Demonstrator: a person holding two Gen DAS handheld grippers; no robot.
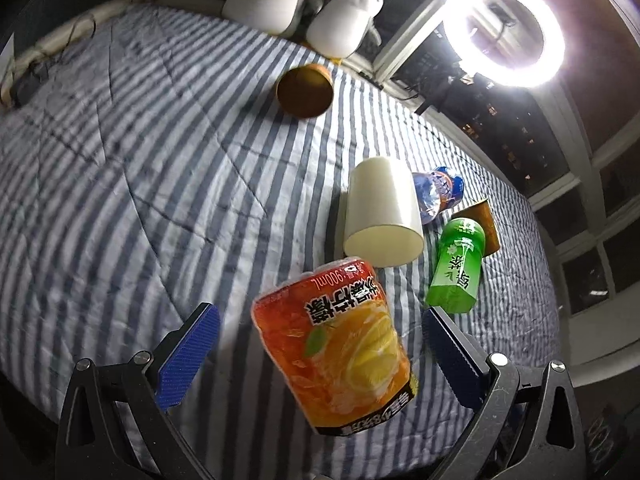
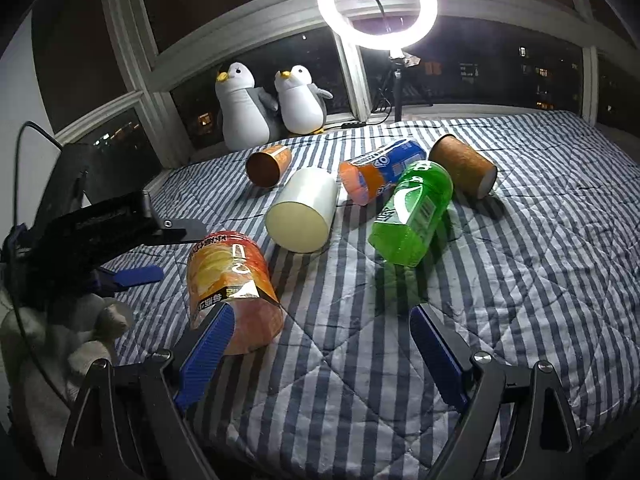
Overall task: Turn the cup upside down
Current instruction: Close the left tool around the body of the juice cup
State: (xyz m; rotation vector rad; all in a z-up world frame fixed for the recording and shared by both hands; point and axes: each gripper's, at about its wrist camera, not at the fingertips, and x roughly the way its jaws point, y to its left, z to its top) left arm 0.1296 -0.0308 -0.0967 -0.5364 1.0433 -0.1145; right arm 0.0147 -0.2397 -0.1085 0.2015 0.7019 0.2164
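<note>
Several cups lie on their sides on the striped bed. An orange lemon-tea cup [image 1: 340,348] lies between the open blue fingers of my left gripper [image 1: 320,356], untouched; it also shows in the right wrist view [image 2: 232,288]. Beyond it lie a white cup [image 1: 380,216] [image 2: 304,212], a green cup [image 1: 456,268] [image 2: 412,216], a blue-orange cup [image 1: 436,192] [image 2: 380,174], a brown cup [image 1: 482,220] [image 2: 464,164] and a small orange cup [image 1: 306,90] [image 2: 268,164]. My right gripper [image 2: 320,356] is open and empty; its left finger [image 2: 208,356] sits beside the lemon-tea cup.
Two plush penguins [image 2: 272,104] stand on the window sill at the bed's far edge. A bright ring light [image 2: 376,4] on a tripod stands behind the bed. The left gripper body and gloved hand [image 2: 80,248] show at left in the right wrist view.
</note>
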